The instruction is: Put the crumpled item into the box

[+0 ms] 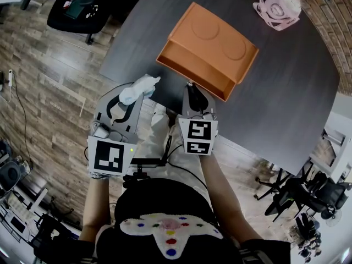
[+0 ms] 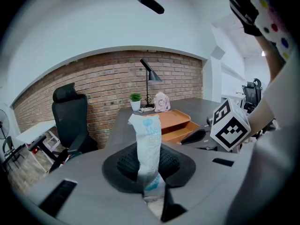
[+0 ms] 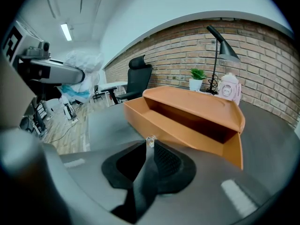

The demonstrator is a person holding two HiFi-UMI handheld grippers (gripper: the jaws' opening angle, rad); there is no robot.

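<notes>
Head view: holds the crumpled item (image 1: 144, 83) up in the left gripper (image 1: 137, 95), over the near edge of the dark table (image 1: 286, 92) and just short of the orange box (image 1: 206, 48). Keeps the right gripper (image 1: 192, 88) alongside, near the box's open front.

Left gripper view: pinches the white-and-blue item upright, jaws narrowed onto its lower part. Shows the box ahead, apart from the item.

Right gripper view: presses the jaws together on nothing. Looks straight into the box's interior; no item in there.

Picked up, not yet delivered. Left to do, by this reading: carry over the opening and let go.
</notes>
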